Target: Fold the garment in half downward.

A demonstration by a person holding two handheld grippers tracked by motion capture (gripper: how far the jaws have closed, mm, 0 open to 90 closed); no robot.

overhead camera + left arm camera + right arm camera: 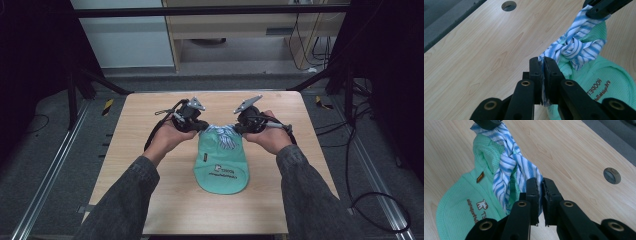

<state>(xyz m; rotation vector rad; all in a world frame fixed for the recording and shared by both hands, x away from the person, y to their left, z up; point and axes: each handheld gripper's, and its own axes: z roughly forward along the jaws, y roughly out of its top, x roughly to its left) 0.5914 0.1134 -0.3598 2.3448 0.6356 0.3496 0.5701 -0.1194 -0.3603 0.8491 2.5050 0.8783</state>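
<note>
A mint-green cloth bib (pixel 222 167) with printed lettering lies flat in the middle of the wooden table (pixel 150 150). At its far end, two blue-and-white striped ties (pixel 223 136) are twisted together in a knot. My left gripper (pixel 202 126) is shut on one tie end, the striped fabric (pixel 576 45) pinched between its jaws (pixel 543 61). My right gripper (pixel 240 127) is shut on the other tie end (pixel 509 162), just right of the left one (pixel 540 182). Both tie ends are pulled taut and lift the green cloth's (pixel 461 202) top edge.
The table's far half is bare wood, with a round cable hole (pixel 509 5) on one side and a capped hole (pixel 612 175) on the other. Dark frame bars and loose cables (pixel 370 200) stand on the floor around the table.
</note>
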